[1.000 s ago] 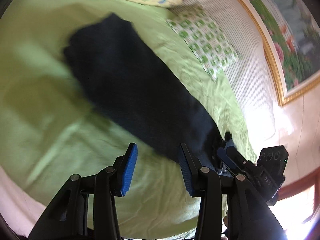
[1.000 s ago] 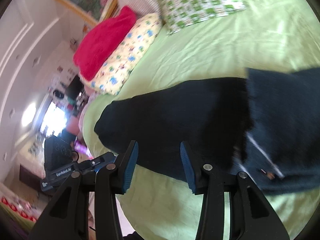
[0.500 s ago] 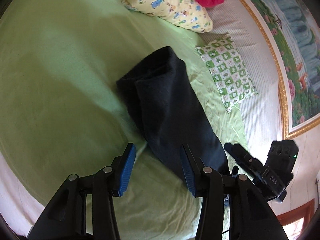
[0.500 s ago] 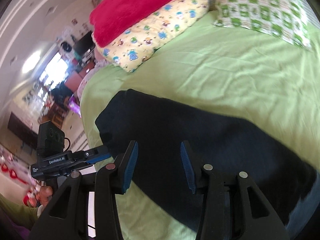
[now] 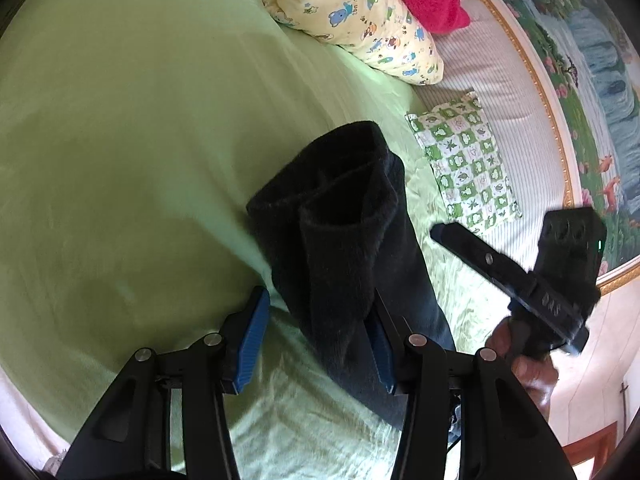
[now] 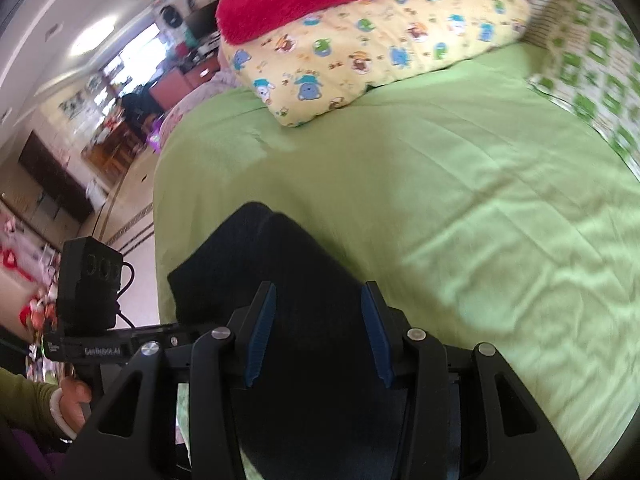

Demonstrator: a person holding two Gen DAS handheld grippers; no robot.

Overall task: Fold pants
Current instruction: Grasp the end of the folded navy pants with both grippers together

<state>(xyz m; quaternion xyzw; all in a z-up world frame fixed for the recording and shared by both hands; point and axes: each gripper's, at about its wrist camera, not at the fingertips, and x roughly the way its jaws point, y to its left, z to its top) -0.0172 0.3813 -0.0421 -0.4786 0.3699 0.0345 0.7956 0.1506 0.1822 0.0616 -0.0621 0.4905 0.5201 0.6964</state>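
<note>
While the pants [image 5: 344, 240] lie on the green bed [image 5: 132, 152], they look dark and fuzzy, doubled lengthwise into a long narrow strip with stacked leg ends showing as layered hems at the far end. Their long axis runs from the near bed edge toward the pillows [image 5: 360, 20], hems pointing that way. Both the left gripper [image 5: 316, 344] and right gripper [image 6: 316, 336] have fingers spread apart above the cloth, gripping nothing.
</note>
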